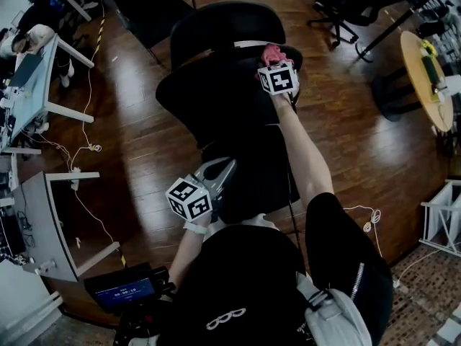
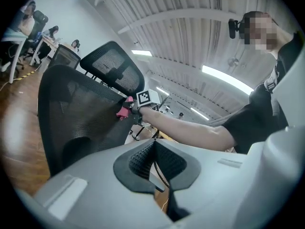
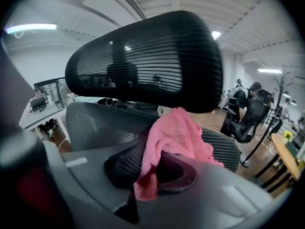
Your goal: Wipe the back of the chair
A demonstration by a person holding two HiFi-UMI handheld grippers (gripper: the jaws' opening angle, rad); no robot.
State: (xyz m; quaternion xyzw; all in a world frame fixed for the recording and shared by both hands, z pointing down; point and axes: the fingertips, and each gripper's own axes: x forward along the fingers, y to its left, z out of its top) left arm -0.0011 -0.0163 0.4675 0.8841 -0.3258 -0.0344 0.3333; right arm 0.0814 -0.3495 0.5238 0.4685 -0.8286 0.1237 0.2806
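Note:
A black mesh office chair stands in front of me, its back (image 1: pixel 209 103) below the headrest (image 1: pixel 227 24). My right gripper (image 1: pixel 272 60) is shut on a pink cloth (image 1: pixel 271 51) and holds it at the top edge of the chair back, just under the headrest. In the right gripper view the pink cloth (image 3: pixel 174 135) bunches out of the jaws against the back's mesh (image 3: pixel 102 120), with the headrest (image 3: pixel 147 66) looming above. My left gripper (image 1: pixel 227 168) hangs lower, near the chair's seat, shut and empty. Its own view shows the chair back (image 2: pixel 76 113) and the cloth (image 2: pixel 123 111) further off.
Grey desks (image 1: pixel 36 92) with monitors line the left side, and cables (image 1: pixel 86 150) trail over the wooden floor. A second dark chair (image 1: pixel 155 9) stands behind, and a round wooden table (image 1: pixel 425 78) and a white rack (image 1: pixel 443 218) are on the right. A person sits at the far left desk.

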